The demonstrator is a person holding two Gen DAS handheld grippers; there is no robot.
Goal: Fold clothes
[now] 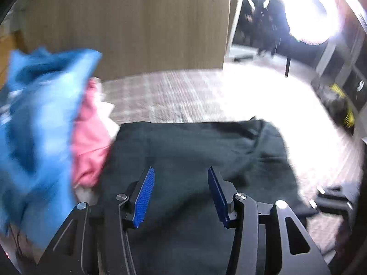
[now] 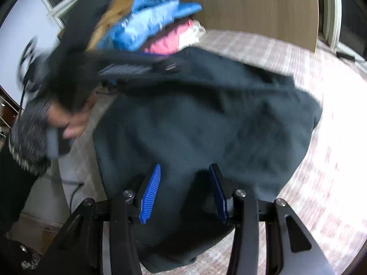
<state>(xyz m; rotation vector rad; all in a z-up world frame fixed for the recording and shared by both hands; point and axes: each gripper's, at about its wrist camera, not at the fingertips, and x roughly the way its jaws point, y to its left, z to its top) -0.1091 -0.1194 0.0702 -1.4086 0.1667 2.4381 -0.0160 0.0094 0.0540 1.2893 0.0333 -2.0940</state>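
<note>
Left gripper: jaws apart, nothing between the blue pads. It is poised over the dark garment, which lies spread directly ahead of and beneath the fingers on a plaid-patterned surface. Contact with the cloth cannot be determined.

Ahead and to the left of this gripper sits a heap of clothes: a blue garment uppermost, a pink garment under it, touching the dark garment's left edge. A wooden panel stands beyond.

Right gripper: jaws likewise apart, nothing held. The dark garment fills the area ahead of and below its fingers. The left gripper appears ahead and to the left, over the garment's far edge, blurred. The blue garment lies farther ahead.
</note>
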